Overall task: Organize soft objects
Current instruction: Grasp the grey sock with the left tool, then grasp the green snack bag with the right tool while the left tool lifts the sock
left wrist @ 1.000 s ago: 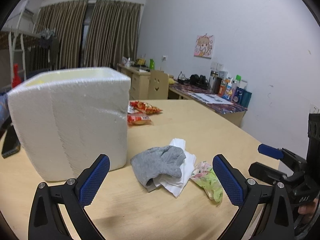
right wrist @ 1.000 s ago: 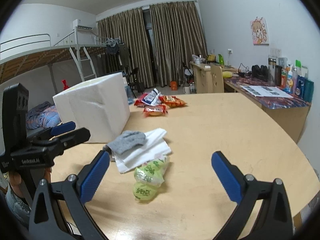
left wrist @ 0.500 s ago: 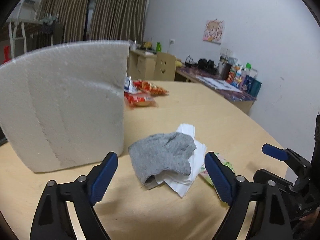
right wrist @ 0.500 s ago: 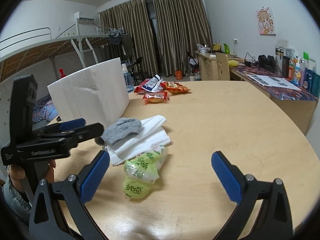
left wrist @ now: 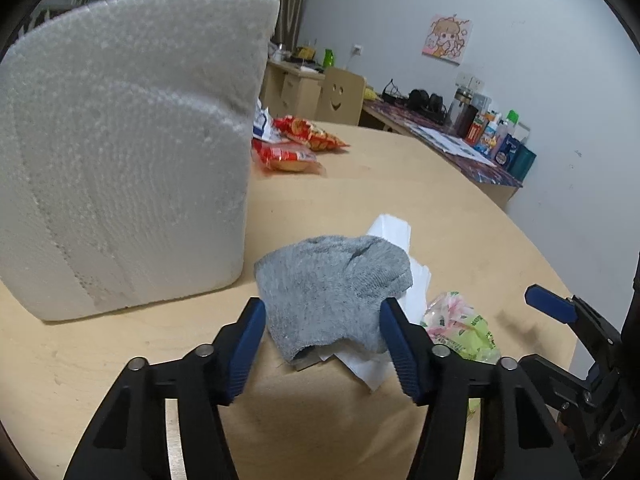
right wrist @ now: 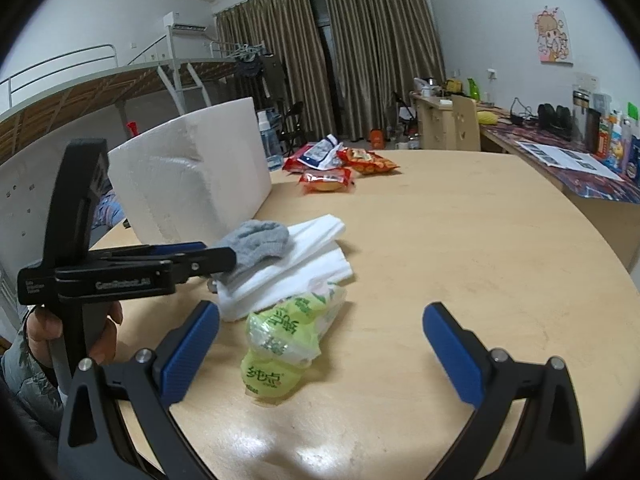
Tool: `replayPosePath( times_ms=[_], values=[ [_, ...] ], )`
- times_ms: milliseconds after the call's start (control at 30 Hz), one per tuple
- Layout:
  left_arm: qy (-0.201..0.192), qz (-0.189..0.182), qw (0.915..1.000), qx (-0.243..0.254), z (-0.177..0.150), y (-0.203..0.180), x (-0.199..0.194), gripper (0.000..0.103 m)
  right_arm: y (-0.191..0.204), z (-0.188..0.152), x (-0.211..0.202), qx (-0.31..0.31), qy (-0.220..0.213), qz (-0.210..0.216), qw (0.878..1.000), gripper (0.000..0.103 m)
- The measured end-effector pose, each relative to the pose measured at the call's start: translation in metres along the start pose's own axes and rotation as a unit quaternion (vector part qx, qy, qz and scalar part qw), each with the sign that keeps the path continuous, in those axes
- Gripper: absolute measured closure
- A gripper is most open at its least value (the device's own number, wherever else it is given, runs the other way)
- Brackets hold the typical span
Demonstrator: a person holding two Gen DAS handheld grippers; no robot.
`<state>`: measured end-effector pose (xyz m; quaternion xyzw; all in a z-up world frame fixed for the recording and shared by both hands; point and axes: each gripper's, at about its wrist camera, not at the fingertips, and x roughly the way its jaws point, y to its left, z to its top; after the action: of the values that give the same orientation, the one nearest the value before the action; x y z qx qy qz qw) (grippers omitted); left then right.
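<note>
The step in hand is grasping the sock (left wrist: 334,284); it lies atop the tissues (left wrist: 404,240) at the box's (left wrist: 120,152) 4 o'clock; left gripper (left wrist: 322,350) jaws are closing around it, pads nearly touching; right gripper (right wrist: 320,354) jaws stand apart, empty; next, pinch firmly and lift toward the box.

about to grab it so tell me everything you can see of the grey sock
The grey sock is a short knitted one, crumpled, with its opening facing the left wrist camera. It lies on a stack of white folded tissues on the wooden table, beside the white foam box. The left tongs straddle it, jaws closing, blue pads at its sides.
</note>
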<state>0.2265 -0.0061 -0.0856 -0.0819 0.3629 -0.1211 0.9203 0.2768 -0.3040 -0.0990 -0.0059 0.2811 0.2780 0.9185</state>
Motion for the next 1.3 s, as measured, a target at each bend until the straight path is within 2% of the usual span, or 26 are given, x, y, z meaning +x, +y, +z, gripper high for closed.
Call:
replayPosePath(
  times_ms=[133,300,367,433,467,700,967,1133,1200,1267,1300],
  values=[
    [0.012,-0.003,0.9999,0.0,0.0,-0.001,0.005,0.054,0.002,0.0,0.004,-0.005,0.006,0.007,1.0,0.0],
    [0.008,-0.003,1.0,-0.005,-0.001,0.0,0.002,0.079,0.002,-0.001,0.008,-0.008,0.018,0.009,1.0,0.0],
    [0.004,-0.007,1.0,-0.004,-0.001,-0.001,0.0,0.087,0.003,-0.001,0.011,-0.011,0.024,0.009,1.0,0.0],
    [0.008,-0.011,0.9999,-0.003,-0.002,0.0,0.0,0.088,0.004,-0.001,0.012,-0.014,0.027,0.008,0.999,0.0],
    [0.009,-0.011,0.9999,-0.004,-0.002,0.0,0.0,0.092,0.005,-0.001,0.012,-0.015,0.028,0.009,0.999,0.0],
    [-0.017,-0.012,0.9998,0.003,-0.003,-0.001,-0.013,0.092,0.013,-0.002,0.018,-0.02,0.043,0.012,0.999,0.0],
    [-0.058,-0.036,0.9977,-0.002,-0.001,-0.001,-0.032,0.092,0.013,-0.002,0.026,-0.008,0.065,-0.003,0.998,0.0],
    [-0.061,-0.049,0.9969,0.006,-0.002,-0.007,-0.036,0.092,0.015,-0.001,0.025,-0.003,0.066,-0.001,0.998,0.001],
    [-0.066,-0.054,0.9964,0.007,-0.001,-0.008,-0.039,0.092,0.017,-0.002,0.027,-0.004,0.07,0.002,0.998,0.01],
    [-0.071,-0.055,0.9959,0.007,0.0,-0.008,-0.044,0.092,0.017,-0.002,0.03,-0.001,0.079,0.006,0.997,0.033],
    [-0.074,-0.056,0.9957,0.005,0.0,-0.007,-0.046,0.092,0.016,-0.003,0.033,0.0,0.085,0.005,0.996,0.041]
  ],
)
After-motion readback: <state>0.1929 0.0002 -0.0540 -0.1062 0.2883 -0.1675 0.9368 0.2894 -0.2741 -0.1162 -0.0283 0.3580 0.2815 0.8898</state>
